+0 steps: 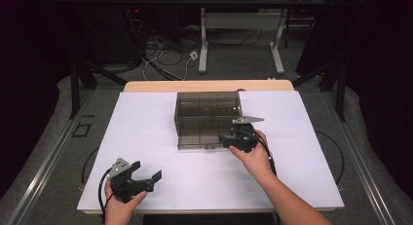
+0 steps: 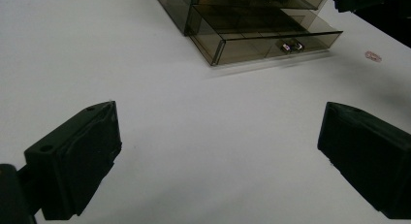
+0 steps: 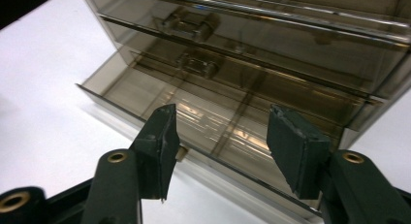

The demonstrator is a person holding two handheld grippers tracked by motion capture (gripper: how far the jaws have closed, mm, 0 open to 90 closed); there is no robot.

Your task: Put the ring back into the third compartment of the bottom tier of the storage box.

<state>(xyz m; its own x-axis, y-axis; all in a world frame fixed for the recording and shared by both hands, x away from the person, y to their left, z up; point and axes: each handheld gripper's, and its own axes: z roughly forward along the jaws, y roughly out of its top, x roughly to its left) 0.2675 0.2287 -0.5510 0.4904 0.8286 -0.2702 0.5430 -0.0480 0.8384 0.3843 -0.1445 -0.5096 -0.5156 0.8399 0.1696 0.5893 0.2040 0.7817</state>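
Right gripper (image 3: 220, 144) at the pulled-out bottom drawer (image 3: 213, 122).
My 2 grippers gape, grasping nothing; left gripper (image 1: 146, 181) idles lower left; I judge 1 drawer open, closing remains.

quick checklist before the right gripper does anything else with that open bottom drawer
1. Bottom drawer pulled out of the smoky drawer box: ok.
2. Right gripper open, nothing between its jaws: ok.
3. Right gripper set at the drawer's front edge, one jaw beside the small knob: ok; contact with the knob: cannot tell.
4. Drawer contents, seen from the right gripper view: none seen, ok.
5. Upper drawers shut: ok.
6. Left gripper open, well apart from the box on the white tabletop: ok.
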